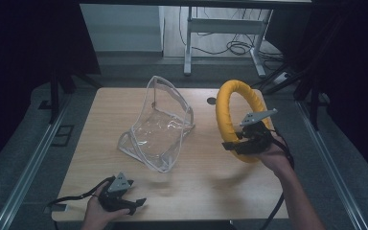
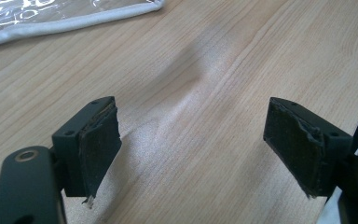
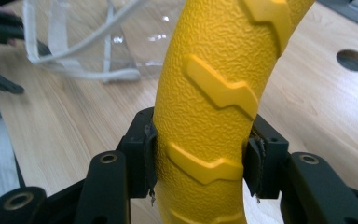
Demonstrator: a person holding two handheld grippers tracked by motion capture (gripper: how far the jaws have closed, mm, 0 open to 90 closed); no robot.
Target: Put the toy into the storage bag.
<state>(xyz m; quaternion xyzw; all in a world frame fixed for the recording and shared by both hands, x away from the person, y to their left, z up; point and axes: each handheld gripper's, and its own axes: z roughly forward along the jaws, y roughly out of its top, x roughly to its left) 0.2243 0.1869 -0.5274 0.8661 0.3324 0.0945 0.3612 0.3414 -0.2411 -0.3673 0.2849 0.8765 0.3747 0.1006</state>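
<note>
A yellow textured ring [image 1: 235, 115] stands upright over the table's right side, held at its lower rim by my right gripper [image 1: 249, 143]. In the right gripper view both pads press the ring [image 3: 209, 116] from either side, my right gripper [image 3: 200, 163] shut on it. A clear plastic pouch with white trim [image 1: 160, 127] sits propped open in the middle of the table. My left gripper [image 1: 133, 203] rests near the front left edge, open, with bare wood between its jaws [image 2: 191, 149]. The pouch's white edge [image 2: 70, 23] lies ahead of it.
The wooden table [image 1: 196, 177] has a round cable hole [image 1: 212, 101] at the back right. A desk frame with cables [image 1: 220, 33] stands on the floor behind. Metal rails [image 1: 28, 158] run along both sides.
</note>
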